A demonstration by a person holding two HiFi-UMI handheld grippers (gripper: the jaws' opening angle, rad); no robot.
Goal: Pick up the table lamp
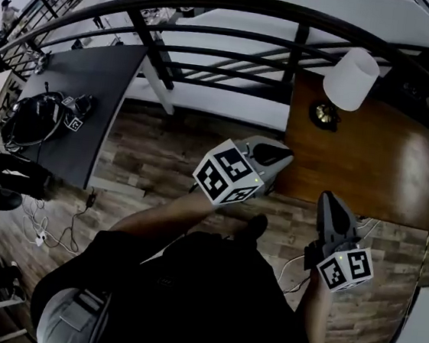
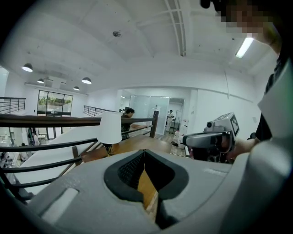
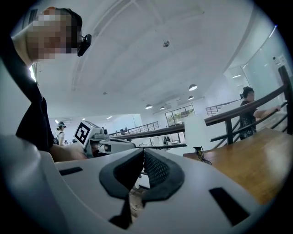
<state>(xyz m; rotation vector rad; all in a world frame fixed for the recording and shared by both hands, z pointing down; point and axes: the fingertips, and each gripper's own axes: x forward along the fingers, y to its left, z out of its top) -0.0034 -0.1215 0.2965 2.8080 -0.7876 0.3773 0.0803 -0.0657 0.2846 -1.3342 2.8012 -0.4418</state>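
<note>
At far corner of brown wooden table (image 1: 369, 165), by black metal railing (image 1: 213, 51): white-shade table lamp with brass base (image 1: 349, 81), untouched. Meanwhile left gripper (image 1: 281, 159) and right gripper (image 1: 328, 201) near table's front edge, jaws pressed together, empty. Nothing done yet imo: reach, grip, lift all left.

One table lamp (image 1: 350, 78), one wooden table (image 1: 369, 161), one dark table (image 1: 83, 106), two claws (image 1: 282, 156) (image 1: 330, 197).

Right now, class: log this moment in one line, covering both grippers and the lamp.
left gripper: shut, empty | right gripper: shut, empty | table lamp: upright on wooden table, not yet gripped
</note>
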